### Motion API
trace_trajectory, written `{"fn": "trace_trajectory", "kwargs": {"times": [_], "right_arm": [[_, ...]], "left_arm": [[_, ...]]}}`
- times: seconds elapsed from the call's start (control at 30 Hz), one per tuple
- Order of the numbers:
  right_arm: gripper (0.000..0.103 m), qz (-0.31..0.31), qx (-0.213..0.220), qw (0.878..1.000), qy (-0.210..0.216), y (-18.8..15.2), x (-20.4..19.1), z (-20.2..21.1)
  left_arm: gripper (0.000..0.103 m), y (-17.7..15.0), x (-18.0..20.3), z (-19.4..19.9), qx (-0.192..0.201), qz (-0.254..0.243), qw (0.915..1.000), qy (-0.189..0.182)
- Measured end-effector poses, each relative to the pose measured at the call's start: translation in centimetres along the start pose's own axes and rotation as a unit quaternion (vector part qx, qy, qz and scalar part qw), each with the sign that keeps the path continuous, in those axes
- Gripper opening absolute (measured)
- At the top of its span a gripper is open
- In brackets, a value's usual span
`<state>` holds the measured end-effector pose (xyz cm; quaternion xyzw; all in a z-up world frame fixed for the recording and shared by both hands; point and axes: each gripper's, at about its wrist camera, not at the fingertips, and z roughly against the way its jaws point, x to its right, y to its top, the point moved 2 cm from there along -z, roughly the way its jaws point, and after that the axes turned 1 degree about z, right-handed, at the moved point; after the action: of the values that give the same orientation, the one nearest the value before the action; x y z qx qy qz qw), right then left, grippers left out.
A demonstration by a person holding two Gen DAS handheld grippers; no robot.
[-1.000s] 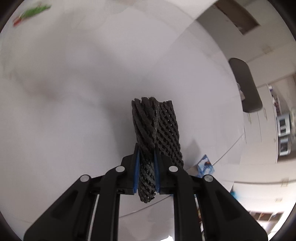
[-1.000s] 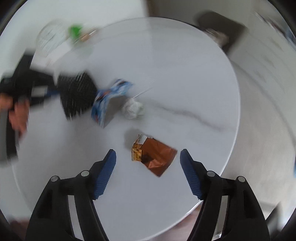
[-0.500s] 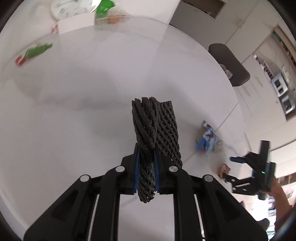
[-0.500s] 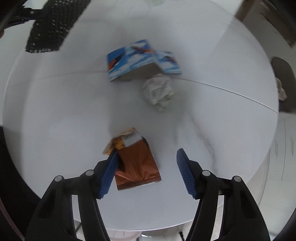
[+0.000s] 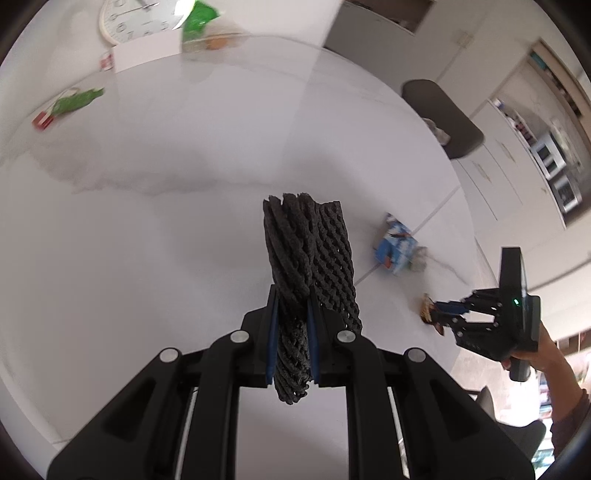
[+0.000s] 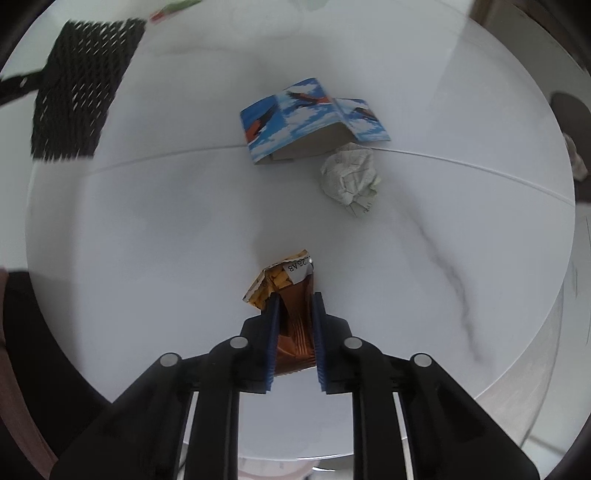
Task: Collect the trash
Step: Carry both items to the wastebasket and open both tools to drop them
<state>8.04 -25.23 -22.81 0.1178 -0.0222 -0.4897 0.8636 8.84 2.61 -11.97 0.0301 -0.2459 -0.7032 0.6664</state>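
Observation:
My left gripper (image 5: pixel 291 295) is shut on a black mesh bag (image 5: pixel 308 254) and holds it above the round white table (image 5: pixel 147 240). The bag also shows in the right wrist view (image 6: pixel 83 85) at the upper left. My right gripper (image 6: pixel 294 297) is shut on a brown and orange snack wrapper (image 6: pixel 291 291) at the table's near side; it also shows in the left wrist view (image 5: pixel 448 308). A blue cardboard box (image 6: pixel 310 118) lies flattened farther on, with a crumpled white paper ball (image 6: pixel 351 177) beside it.
A green wrapper (image 5: pixel 70 105) lies at the table's far left. A white clock (image 5: pixel 140 18), a white card (image 5: pixel 146 55) and a green packet (image 5: pixel 199 22) stand at the far edge. A dark chair (image 5: pixel 443 114) is beyond the table.
My right gripper has come down over the snack wrapper and shut on it. My left gripper keeps the mesh bag and has tilted so that more of the table shows.

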Motion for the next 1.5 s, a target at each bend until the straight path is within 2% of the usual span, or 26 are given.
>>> {"fn": "trace_trajectory", "kwargs": {"times": [0.23,0.37,0.47,0.5,0.6,0.63,0.7,0.77,0.8,0.83,0.93,1.0,1.13,1.2,1.23,1.27,1.33,1.43,1.5], "right_arm": [[0.014,-0.088,0.058,0.994,-0.002,-2.2,-0.1,2.8],[0.014,-0.164,0.12,0.979,-0.002,-5.9,-1.7,6.6],[0.014,-0.227,0.153,0.962,-0.01,-10.6,-3.3,9.3],[0.014,-0.243,0.157,0.957,-0.015,-10.6,-4.2,9.6],[0.014,-0.307,0.165,0.937,-0.038,-15.9,-5.0,10.7],[0.015,-0.327,0.166,0.929,-0.049,-17.4,-5.4,11.3],[0.014,-0.391,0.166,0.902,-0.081,-21.7,-5.5,11.8],[0.014,-0.434,0.16,0.88,-0.108,-25.2,-5.6,11.7],[0.015,-0.451,0.153,0.871,-0.121,-26.9,-5.8,11.5],[0.015,-0.473,0.143,0.859,-0.132,-29.0,-5.9,11.3],[0.015,-0.52,0.131,0.832,-0.141,-33.2,-6.1,10.5],[0.015,-0.54,0.126,0.82,-0.143,-34.9,-6.1,10.0],[0.015,-0.566,0.12,0.805,-0.135,-37.7,-6.0,9.4],[0.015,-0.574,0.113,0.801,-0.129,-38.4,-5.8,8.7],[0.015,-0.575,0.111,0.801,-0.126,-38.4,-6.0,8.3],[0.015,-0.575,0.108,0.802,-0.121,-38.8,-5.6,7.9],[0.015,-0.575,0.102,0.804,-0.11,-39.6,-5.3,7.2],[0.015,-0.567,0.094,0.812,-0.096,-41.0,-5.4,6.5],[0.015,-0.561,0.09,0.818,-0.09,-41.1,-5.5,6.5]], "left_arm": [[0.014,-0.6,3.1,0.9,-0.001,-0.062,0.9976,-0.03],[0.014,-1.8,5.9,1.5,-0.012,-0.112,0.9923,-0.053],[0.013,-3.1,8.9,1.7,-0.024,-0.16,0.984,-0.075],[0.013,-3.8,10.4,1.6,-0.031,-0.182,0.9792,-0.085],[0.013,-5.7,14.1,1.3,-0.047,-0.232,0.9652,-0.111],[0.013,-6.7,15.8,1.0,-0.056,-0.255,0.9578,-0.12],[0.013,-8.6,18.6,0.1,-0.075,-0.288,0.9446,-0.139],[0.013,-10.9,21.5,-1.5,-0.109,-0.314,0.9288,-0.163],[0.013,-12.0,22.8,-2.4,-0.124,-0.328,0.922,-0.163],[0.013,-13.9,24.7,-3.7,-0.14,-0.355,0.9112,-0.155],[0.013,-18.2,28.4,-7.1,-0.169,-0.408,0.8852,-0.147],[0.013,-21.3,30.1,-10.4,-0.209,-0.423,0.871,-0.136],[0.013,-26.3,31.6,-15.4,-0.24,-0.442,0.8547,-0.127],[0.017,-28.0,31.9,-17.5,-0.253,-0.447,0.8502,-0.115],[0.026,-28.9,31.8,-18.9,-0.267,-0.447,0.8472,-0.106],[0.045,-29.5,31.8,-19.7,-0.276,-0.445,0.8462,-0.101],[0.068,-30.6,31.7,-20.7,-0.275,-0.441,0.8498,-0.087],[0.081,-31.0,31.5,-20.7,-0.272,-0.446,0.8496,-0.073],[0.087,-30.7,31.9,-19.8,-0.261,-0.444,0.8549,-0.063]]}}
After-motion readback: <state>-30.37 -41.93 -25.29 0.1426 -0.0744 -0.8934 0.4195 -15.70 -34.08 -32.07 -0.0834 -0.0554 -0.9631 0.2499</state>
